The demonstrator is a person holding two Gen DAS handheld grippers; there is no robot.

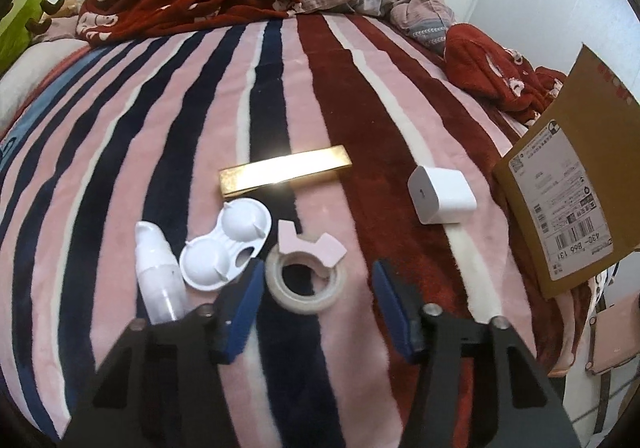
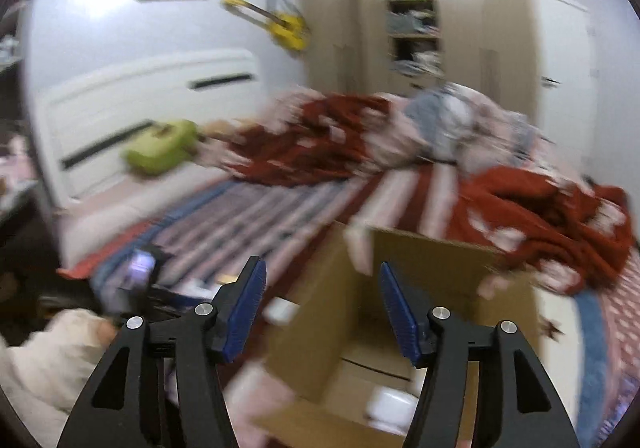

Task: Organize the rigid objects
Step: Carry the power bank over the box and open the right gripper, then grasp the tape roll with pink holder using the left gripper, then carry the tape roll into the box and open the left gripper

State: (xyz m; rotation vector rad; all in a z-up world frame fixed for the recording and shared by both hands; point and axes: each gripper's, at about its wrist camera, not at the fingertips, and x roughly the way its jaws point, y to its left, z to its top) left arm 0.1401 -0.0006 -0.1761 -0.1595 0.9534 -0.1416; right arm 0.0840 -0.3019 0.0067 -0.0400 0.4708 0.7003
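Only the left view shows the clear tape roll [image 1: 305,282] between the left gripper [image 1: 318,284]'s wide fingers; a gold bar-shaped box [image 1: 285,175] lies crosswise beyond. The right gripper [image 2: 322,288]'s wide, empty fingers hang over an open brown cardboard box [image 2: 420,260].

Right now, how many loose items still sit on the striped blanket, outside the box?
5: gold bar farthest, white charger right, bottle left, lens case beside it, tape roll nearest. The box may hide others.
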